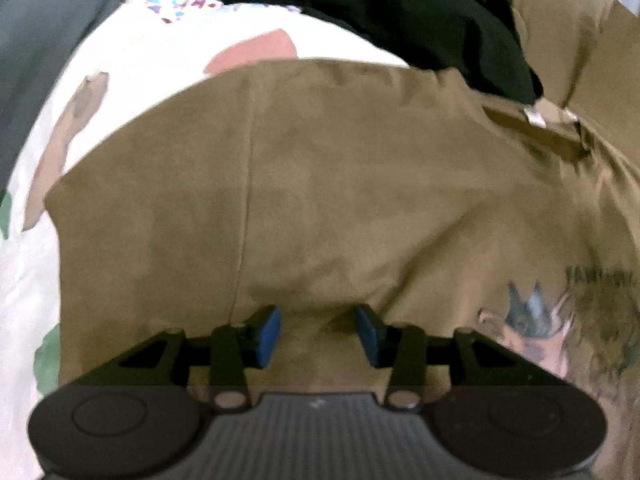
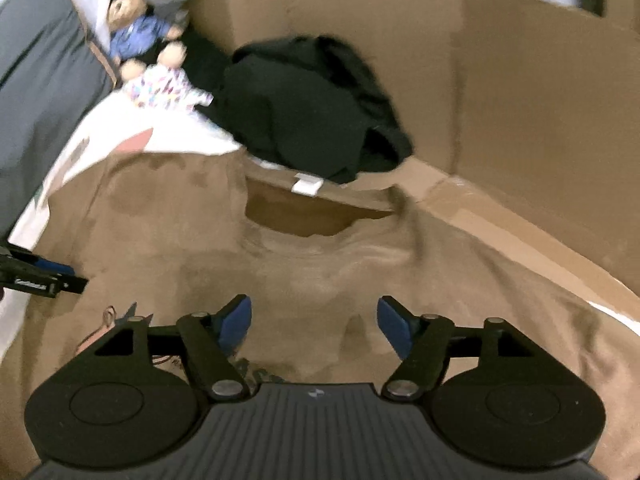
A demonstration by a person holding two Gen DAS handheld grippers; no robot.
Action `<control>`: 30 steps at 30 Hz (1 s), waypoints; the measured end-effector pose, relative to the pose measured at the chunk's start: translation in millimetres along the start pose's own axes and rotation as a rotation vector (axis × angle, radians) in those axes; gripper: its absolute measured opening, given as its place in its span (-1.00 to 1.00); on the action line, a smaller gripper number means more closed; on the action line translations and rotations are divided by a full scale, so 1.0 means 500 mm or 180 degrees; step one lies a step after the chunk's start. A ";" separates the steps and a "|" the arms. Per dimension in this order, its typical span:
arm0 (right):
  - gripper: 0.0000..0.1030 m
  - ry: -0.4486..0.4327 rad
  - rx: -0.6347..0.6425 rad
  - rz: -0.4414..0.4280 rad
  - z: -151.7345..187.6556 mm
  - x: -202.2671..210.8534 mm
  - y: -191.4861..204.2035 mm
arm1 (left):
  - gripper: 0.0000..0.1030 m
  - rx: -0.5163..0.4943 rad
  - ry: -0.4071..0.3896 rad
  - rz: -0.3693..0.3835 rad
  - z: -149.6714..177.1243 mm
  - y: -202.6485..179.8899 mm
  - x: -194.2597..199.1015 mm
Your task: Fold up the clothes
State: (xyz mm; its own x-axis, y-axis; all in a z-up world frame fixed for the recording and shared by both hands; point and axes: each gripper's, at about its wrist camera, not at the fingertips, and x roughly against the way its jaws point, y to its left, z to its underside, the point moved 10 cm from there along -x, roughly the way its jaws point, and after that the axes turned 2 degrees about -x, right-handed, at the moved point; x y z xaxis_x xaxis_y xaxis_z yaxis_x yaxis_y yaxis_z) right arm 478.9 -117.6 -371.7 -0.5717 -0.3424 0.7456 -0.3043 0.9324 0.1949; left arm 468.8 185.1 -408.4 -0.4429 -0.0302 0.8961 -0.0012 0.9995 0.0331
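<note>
Only from right wrist: left gripper (image 2: 60,276) over brown shirt (image 2: 200,248)

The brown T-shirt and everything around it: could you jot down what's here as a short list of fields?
Garment being folded: brown T-shirt, spread flat, neck opening facing away, printed picture on the front
Lies on: white patterned sheet
Behind it: black clothing in a heap
Toys: two dolls at the far left
Backdrop: cardboard
Left gripper: open, over the shirt, holding nothing
Right gripper: open wide, over the shirt, holding nothing
</note>
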 end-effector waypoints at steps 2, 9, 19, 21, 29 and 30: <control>0.48 -0.0097 -0.0081 0.0106 -0.007 0.053 -0.014 | -0.12 0.0020 -0.0070 0.0035 -0.014 -0.010 0.039; 0.65 -0.0403 -0.0204 0.0113 -0.086 0.220 0.016 | 0.09 -0.0168 -0.0323 0.0123 -0.063 -0.057 0.267; 0.85 -0.0603 -0.0142 -0.0218 -0.197 0.502 0.089 | 0.18 -0.0142 -0.0617 0.0046 -0.138 -0.044 0.609; 0.86 -0.0733 -0.0090 -0.0171 -0.224 0.564 0.090 | 0.25 -0.0118 -0.0699 0.0034 -0.153 -0.037 0.673; 0.95 -0.1003 0.0008 -0.0134 -0.293 0.750 0.107 | 0.30 -0.0121 -0.0850 -0.0182 -0.167 0.012 0.870; 0.95 -0.0995 0.0042 -0.0126 -0.294 0.760 0.110 | 0.30 -0.0095 -0.0863 -0.0176 -0.166 0.019 0.887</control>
State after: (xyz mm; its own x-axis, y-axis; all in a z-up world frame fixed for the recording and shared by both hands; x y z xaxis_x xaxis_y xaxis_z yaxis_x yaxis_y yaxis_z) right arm 356.8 -179.5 16.3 -0.7652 -0.3991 0.5051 -0.3396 0.9168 0.2099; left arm 347.0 179.9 25.9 -0.6667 -0.0761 0.7414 -0.0075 0.9954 0.0954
